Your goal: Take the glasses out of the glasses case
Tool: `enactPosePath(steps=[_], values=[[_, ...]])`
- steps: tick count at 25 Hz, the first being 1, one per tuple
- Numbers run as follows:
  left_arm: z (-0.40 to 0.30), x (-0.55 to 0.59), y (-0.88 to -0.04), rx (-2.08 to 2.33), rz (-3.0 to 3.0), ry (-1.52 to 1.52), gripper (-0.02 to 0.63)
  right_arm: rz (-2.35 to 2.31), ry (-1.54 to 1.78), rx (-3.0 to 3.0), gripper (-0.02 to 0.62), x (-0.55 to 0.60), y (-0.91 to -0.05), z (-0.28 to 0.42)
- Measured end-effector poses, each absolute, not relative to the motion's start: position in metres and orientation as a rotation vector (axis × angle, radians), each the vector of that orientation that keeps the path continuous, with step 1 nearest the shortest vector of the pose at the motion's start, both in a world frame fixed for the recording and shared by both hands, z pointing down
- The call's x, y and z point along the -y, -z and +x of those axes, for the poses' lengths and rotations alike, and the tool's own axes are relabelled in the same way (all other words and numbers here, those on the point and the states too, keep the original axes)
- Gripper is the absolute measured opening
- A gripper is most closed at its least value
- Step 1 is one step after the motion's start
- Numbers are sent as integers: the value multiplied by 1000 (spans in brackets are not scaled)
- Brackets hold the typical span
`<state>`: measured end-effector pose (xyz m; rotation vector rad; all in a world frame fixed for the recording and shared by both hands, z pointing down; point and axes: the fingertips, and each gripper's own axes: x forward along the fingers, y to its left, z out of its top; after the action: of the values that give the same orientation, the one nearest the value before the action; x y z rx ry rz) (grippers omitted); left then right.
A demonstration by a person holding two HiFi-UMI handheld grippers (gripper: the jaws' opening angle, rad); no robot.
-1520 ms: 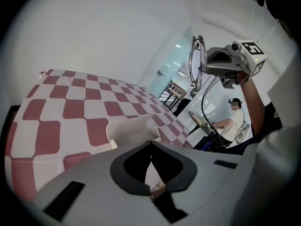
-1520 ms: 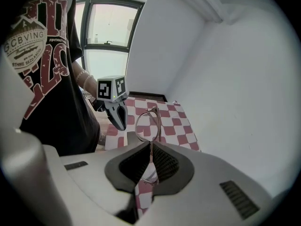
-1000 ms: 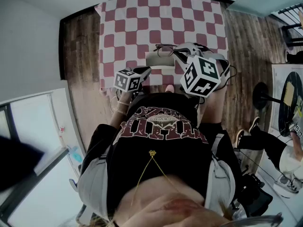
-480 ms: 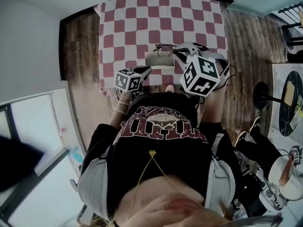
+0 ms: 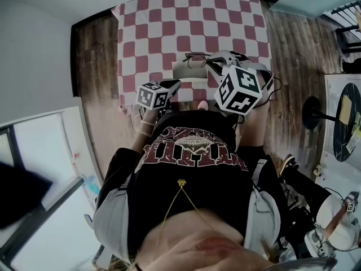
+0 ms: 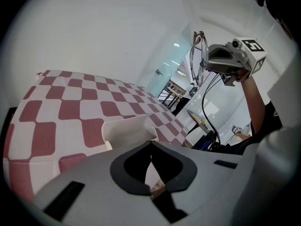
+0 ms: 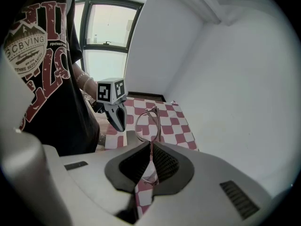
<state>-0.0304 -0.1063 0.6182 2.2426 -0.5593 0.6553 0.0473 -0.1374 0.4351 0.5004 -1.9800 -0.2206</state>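
Note:
An open white glasses case point(image 5: 188, 72) lies near the front edge of the red-and-white checked table point(image 5: 169, 27). My left gripper point(image 5: 173, 86) is shut at the case's point(image 6: 127, 128) near left edge and seems to pinch it; its jaw tips meet right at the white wall. Thin-rimmed glasses point(image 5: 197, 58) hang in the air just above and behind the case, and my right gripper point(image 5: 214, 64) is shut on them. In the right gripper view the glasses point(image 7: 147, 122) stand upright between the jaws. From the left gripper view the glasses point(image 6: 199, 54) and right gripper point(image 6: 209, 62) show high up.
The table stands on a wooden floor point(image 5: 293, 66), with a white wall to its left. A black stand with a round base point(image 5: 310, 113) and a round table point(image 5: 343, 122) are at the right. Another person's legs point(image 5: 310, 188) show at lower right.
Both grippers, the glasses and the case have stayed put. The other person at the right edge has shifted down and to the right.

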Motion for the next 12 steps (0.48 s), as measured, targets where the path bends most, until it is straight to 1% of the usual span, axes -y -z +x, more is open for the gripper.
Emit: enactPosePath(steps=[12], values=[[-33, 108, -621, 570, 2234, -646, 8, 488, 232, 1976, 32, 140, -440, 47]])
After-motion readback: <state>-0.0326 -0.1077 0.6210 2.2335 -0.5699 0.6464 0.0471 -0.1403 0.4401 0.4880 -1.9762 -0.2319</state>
